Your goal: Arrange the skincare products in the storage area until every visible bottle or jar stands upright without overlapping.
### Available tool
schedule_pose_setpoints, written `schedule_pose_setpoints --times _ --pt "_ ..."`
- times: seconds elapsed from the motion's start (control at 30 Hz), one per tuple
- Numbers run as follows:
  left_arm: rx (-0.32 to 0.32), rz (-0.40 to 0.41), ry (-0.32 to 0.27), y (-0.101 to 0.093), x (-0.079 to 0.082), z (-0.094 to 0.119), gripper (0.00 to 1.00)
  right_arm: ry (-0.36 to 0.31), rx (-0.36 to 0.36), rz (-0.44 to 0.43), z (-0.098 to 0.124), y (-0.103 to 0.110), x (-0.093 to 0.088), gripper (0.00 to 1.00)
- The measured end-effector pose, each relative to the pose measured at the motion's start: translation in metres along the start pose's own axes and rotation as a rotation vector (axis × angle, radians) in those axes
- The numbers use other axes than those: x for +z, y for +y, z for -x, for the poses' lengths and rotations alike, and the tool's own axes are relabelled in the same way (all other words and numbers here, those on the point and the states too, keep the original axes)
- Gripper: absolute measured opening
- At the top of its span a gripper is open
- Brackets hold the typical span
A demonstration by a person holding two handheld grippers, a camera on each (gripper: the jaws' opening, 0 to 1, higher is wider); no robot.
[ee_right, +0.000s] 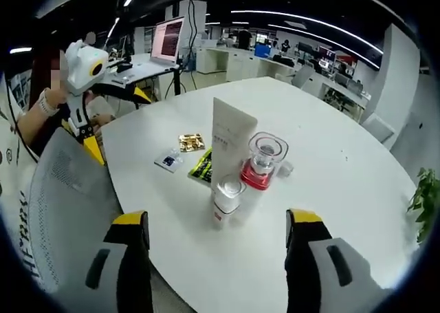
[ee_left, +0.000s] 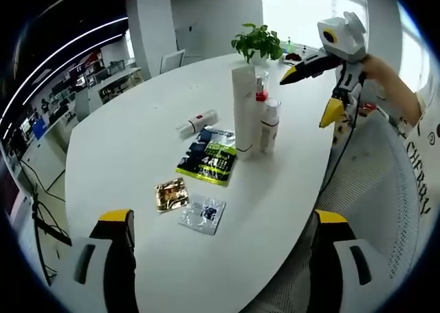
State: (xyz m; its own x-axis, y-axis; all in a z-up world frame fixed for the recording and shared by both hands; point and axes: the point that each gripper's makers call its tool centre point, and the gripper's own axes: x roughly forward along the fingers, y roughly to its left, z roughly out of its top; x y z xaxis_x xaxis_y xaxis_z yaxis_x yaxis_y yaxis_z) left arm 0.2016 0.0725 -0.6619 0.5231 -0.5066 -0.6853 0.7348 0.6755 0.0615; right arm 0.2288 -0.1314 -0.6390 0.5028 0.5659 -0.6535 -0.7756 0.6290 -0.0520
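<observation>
Clear foil-edged sachet [ee_left: 203, 214] and gold sachet [ee_left: 171, 193] flat on the white oval table [ee_left: 124, 148], green-black pouch [ee_left: 208, 155] beyond, tall white tube [ee_left: 243, 110] upright beside upright white bottle [ee_left: 269, 124], small white tube [ee_left: 196, 122] lying sideways, left gripper [ee_left: 220, 258] and right gripper [ee_right: 216, 254] both spread wide, holding nothing, clear red-based jar [ee_right: 262, 160] standing.

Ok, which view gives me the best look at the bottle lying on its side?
The left gripper view. There the lying bottle shows whole on the white table, beside the green packet, with nothing in front. In the right gripper view I can't make it out; the tall white tube and red-collared bottle stand where it would lie.
</observation>
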Motion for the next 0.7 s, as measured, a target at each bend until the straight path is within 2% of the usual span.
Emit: schedule_pose_setpoints --times 0.1,0.23,0.33,0.37,0.7 --pt "-0.003 0.0 0.003 0.0 -0.002 0.001 0.99 0.004 -0.005 -0.001 0.003 0.0 -0.001 0.69" --pt "0.002 0.0 0.012 0.0 -0.004 0.001 0.99 0.015 -0.011 0.002 0.004 -0.014 -0.004 0.63" --pt "0.006 0.001 0.013 0.0 -0.005 0.003 0.99 -0.019 0.013 -0.002 0.005 -0.018 -0.001 0.58" --pt "0.005 0.002 0.012 0.0 -0.005 0.003 0.99 -0.052 0.033 -0.028 0.005 -0.021 0.002 0.56" --pt "-0.004 0.012 0.013 0.0 -0.006 0.002 0.99 -0.043 -0.021 -0.079 0.001 -0.064 -0.007 0.43"
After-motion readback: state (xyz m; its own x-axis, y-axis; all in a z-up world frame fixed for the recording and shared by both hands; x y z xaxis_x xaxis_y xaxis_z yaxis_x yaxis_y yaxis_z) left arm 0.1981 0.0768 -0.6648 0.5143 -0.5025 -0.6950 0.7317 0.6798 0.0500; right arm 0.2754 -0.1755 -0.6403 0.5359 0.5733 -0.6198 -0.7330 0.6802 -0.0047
